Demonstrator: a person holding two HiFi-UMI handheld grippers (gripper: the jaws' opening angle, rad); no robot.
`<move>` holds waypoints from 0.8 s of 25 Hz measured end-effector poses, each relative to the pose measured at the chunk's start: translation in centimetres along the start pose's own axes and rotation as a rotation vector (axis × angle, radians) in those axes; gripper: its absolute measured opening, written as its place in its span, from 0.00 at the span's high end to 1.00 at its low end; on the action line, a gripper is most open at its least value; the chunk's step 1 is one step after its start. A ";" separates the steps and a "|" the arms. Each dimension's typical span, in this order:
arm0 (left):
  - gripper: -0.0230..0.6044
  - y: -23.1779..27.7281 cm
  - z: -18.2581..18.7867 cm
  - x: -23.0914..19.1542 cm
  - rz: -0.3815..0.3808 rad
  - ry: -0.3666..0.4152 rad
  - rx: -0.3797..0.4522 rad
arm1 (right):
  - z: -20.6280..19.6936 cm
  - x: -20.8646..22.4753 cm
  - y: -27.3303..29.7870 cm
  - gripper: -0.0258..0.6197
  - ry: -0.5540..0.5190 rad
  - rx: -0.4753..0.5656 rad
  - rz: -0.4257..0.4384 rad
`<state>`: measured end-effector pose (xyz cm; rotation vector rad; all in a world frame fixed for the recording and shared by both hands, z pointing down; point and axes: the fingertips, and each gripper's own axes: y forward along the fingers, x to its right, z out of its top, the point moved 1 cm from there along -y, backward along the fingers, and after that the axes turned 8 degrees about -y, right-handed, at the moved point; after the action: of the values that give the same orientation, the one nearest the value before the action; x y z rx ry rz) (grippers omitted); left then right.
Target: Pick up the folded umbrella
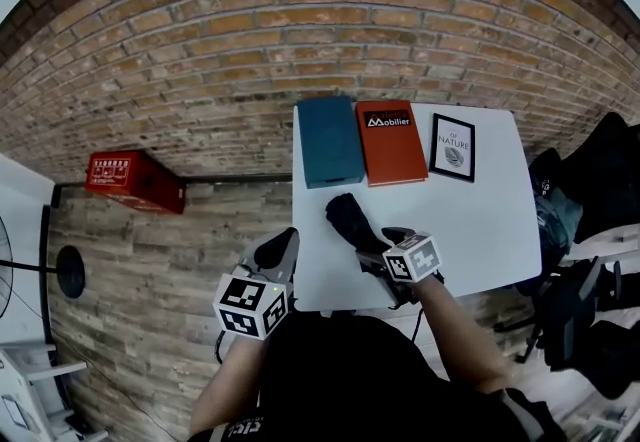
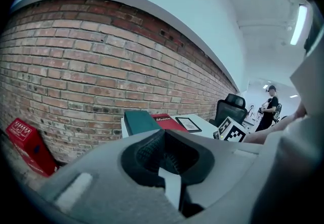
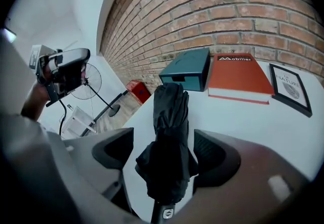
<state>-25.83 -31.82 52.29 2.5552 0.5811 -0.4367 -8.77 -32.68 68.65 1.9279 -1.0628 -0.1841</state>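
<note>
Black and folded, the umbrella (image 1: pixel 352 222) lies on the white table (image 1: pixel 480 220), in its near-left part, with the handle end toward the person. The right claw (image 3: pixel 163 146) stands wide open astride it, one jaw on each side of the bundled fabric, not clamped on it. The left claw (image 1: pixel 277 252) hangs just off the table's left edge, its jaws closed together with nothing in them. Along the far edge, against the brick wall (image 1: pixel 300 30), lie a teal book (image 1: pixel 329 140), an orange book (image 1: pixel 392 142) and a framed print (image 1: pixel 453 147).
</note>
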 end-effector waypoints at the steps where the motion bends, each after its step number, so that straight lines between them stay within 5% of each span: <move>1: 0.95 0.3 0.1 -0.2 -0.005 -0.002 -0.001 | 0.1 0.1 0.4 0.39 -0.007 -0.016 0.000; 16: 0.95 2.2 1.6 -3.1 -0.038 -0.012 -0.024 | -1.3 0.8 5.8 0.47 -0.153 -0.275 -0.061; 20: 0.95 2.4 1.3 -3.4 -0.041 -0.015 -0.034 | -2.0 -0.1 7.3 0.48 -0.265 -0.332 -0.078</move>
<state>-27.85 -35.46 53.47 2.5100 0.6311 -0.4555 -12.23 -32.98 75.45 1.6732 -1.0517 -0.6341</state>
